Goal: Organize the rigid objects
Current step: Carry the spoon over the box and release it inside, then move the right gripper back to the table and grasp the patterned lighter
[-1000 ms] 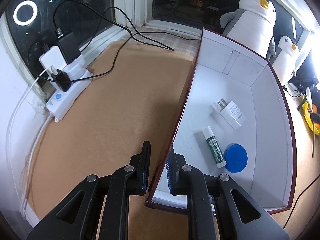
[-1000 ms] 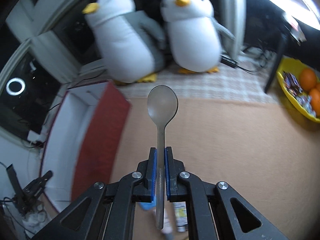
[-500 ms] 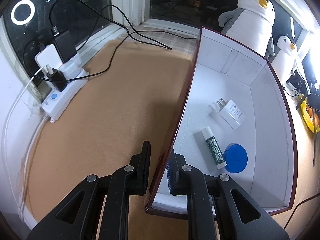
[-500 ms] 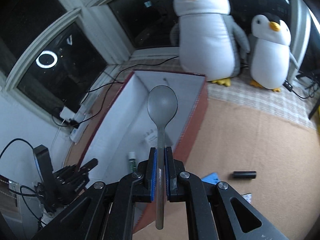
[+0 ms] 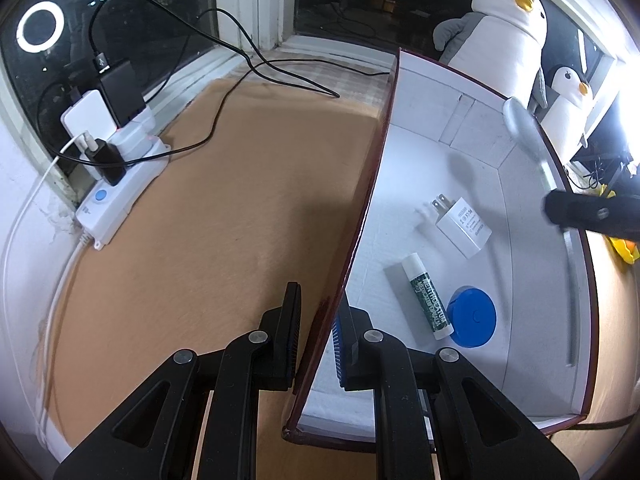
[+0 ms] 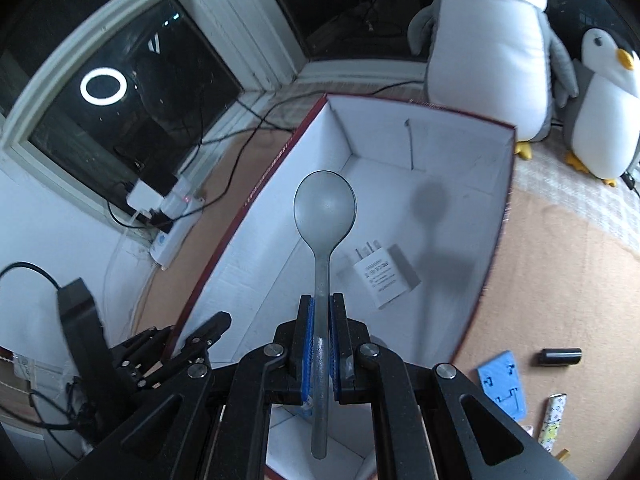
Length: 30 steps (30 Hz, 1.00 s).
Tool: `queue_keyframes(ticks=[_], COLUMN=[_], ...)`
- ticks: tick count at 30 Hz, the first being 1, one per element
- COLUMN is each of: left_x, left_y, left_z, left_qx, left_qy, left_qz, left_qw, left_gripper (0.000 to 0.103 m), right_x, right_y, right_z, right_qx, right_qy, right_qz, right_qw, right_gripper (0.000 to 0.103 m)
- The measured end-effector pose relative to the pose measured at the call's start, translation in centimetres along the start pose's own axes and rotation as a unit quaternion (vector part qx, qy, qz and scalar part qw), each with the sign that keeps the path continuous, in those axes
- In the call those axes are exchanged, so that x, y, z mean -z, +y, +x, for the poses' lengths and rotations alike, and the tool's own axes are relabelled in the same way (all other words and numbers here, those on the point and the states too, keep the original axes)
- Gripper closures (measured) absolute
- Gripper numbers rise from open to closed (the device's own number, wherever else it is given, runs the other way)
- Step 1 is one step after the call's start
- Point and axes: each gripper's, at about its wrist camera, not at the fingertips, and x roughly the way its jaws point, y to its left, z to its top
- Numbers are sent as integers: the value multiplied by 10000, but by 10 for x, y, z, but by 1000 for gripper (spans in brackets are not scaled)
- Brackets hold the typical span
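Note:
An open box, white inside and dark red outside (image 5: 372, 168), stands on the tan surface. My left gripper (image 5: 316, 320) is shut on its left wall near the front corner, one finger outside and one inside. On the box floor lie a white plug charger (image 5: 464, 226), a lip balm tube (image 5: 428, 296) and a blue round lid (image 5: 472, 316). My right gripper (image 6: 322, 304) is shut on the handle of a grey spoon (image 6: 325, 208), held bowl forward over the box (image 6: 256, 196) above the charger (image 6: 382, 276). In the left wrist view the spoon (image 5: 520, 120) appears blurred over the right wall.
A white power strip (image 5: 120, 184) with plugs and black cables (image 5: 240, 64) lies at the left by the window. Two penguin plush toys (image 6: 488, 40) stand behind the box. Right of the box lie a blue card (image 6: 502, 384), a black cylinder (image 6: 560, 357) and a small patterned tube (image 6: 554, 416).
My right gripper has swung left with the spoon, from over the tan surface to over the box. The spoon now shows in the left wrist view. The left gripper has kept still.

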Motion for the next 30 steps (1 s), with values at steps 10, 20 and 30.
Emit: queue_keyframes(ticks=[10, 20, 30], left_x=[1, 1, 0], left_y=[0, -1, 0], left_z=[1, 1, 1], left_qx=[-16, -64, -86], left_qy=[1, 1, 25], left_qz=[5, 22, 31], left_qw=[10000, 10000, 10000], left_gripper=[90, 90, 90], right_x=[2, 3, 10], right_y=[2, 5, -6], right_z=[41, 47, -5], right_qx=[193, 245, 62], right_qy=[369, 396, -118], right_qz=[-73, -165, -94], right_qw=[9991, 9988, 9999], right_gripper=[96, 75, 66])
